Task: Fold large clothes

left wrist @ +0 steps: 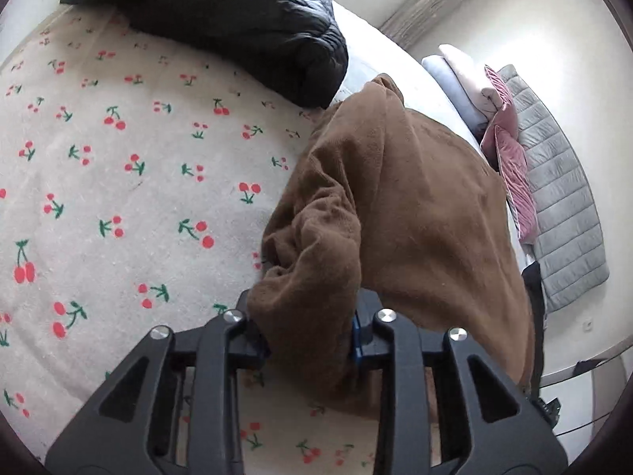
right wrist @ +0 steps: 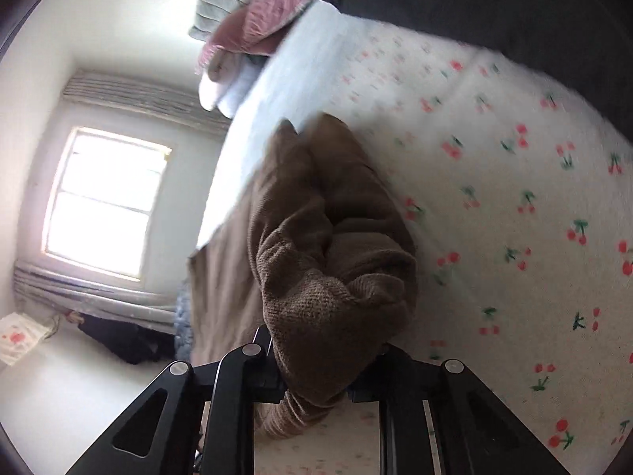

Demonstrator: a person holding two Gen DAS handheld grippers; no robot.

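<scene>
A large brown fleece garment [left wrist: 395,206] lies crumpled on a bed with a cream cover printed with cherries [left wrist: 118,178]. My left gripper [left wrist: 308,340] is shut on a bunched fold of it at its near edge, and the cloth fills the gap between the blue-padded fingers. In the right wrist view the same brown garment [right wrist: 328,237] is heaped on the cherry cover [right wrist: 494,198], partly hanging over the bed's side. My right gripper [right wrist: 316,380] is shut on a thick wad of it near a ribbed cuff. The view is motion-blurred.
A black quilted jacket [left wrist: 245,19] lies at the far end of the bed. Pink cushions [left wrist: 510,158], pale pillows [left wrist: 467,75] and a grey quilted mat [left wrist: 561,206] sit beside the bed. A bright window [right wrist: 107,198] and dark items on the floor [right wrist: 118,340] are to the left.
</scene>
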